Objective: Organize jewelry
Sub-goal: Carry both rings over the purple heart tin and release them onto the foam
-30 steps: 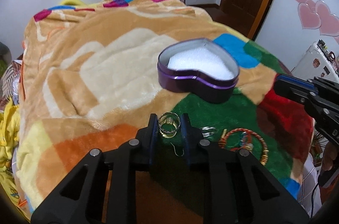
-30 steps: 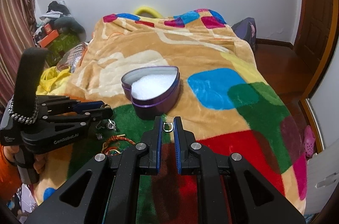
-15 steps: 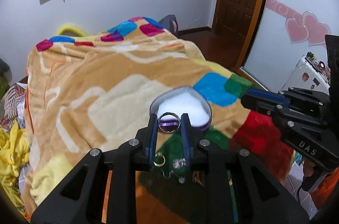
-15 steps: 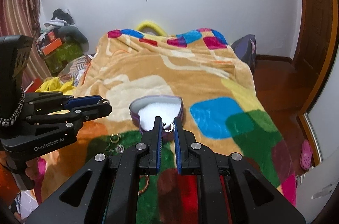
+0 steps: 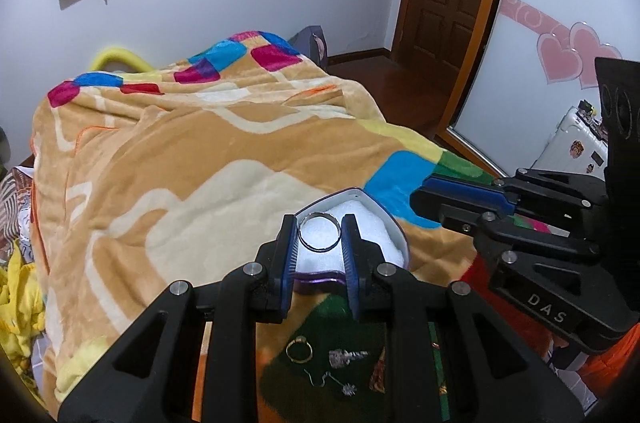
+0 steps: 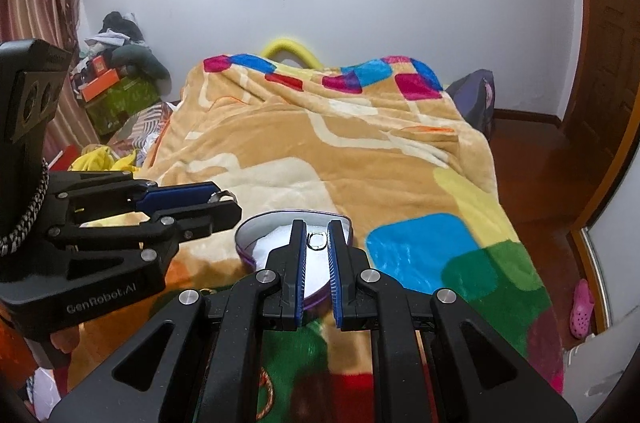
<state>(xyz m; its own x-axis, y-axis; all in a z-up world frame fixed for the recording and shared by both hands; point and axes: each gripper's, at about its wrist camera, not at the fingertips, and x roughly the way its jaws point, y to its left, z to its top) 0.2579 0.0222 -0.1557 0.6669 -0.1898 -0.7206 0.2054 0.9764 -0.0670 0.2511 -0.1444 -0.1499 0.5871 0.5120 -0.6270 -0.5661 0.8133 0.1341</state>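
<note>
Having risen from the blanket (image 5: 168,183) since one second ago: both grippers, now hovering over the heart-shaped box (image 5: 396,243) instead of short of it. Left gripper (image 5: 320,233) gripping a silver ring (image 5: 320,231) between narrowed fingers, directly above the box's white foam. Right gripper (image 6: 317,243) pinching a small ring (image 6: 316,242) between nearly closed fingers, likewise above the box.

Progress, as judged: early. Nothing yet lying on the foam; two pieces carried but not yet released. Still waiting on the blanket, on the near side of the box: a gold ring (image 5: 300,349), a silver charm (image 5: 346,357), a hook earring (image 5: 332,383). A bangle (image 6: 266,389) showing near the box in the right wrist view, partly hidden.

Versus half a second ago: box drawing closer under both pairs of fingers.
</note>
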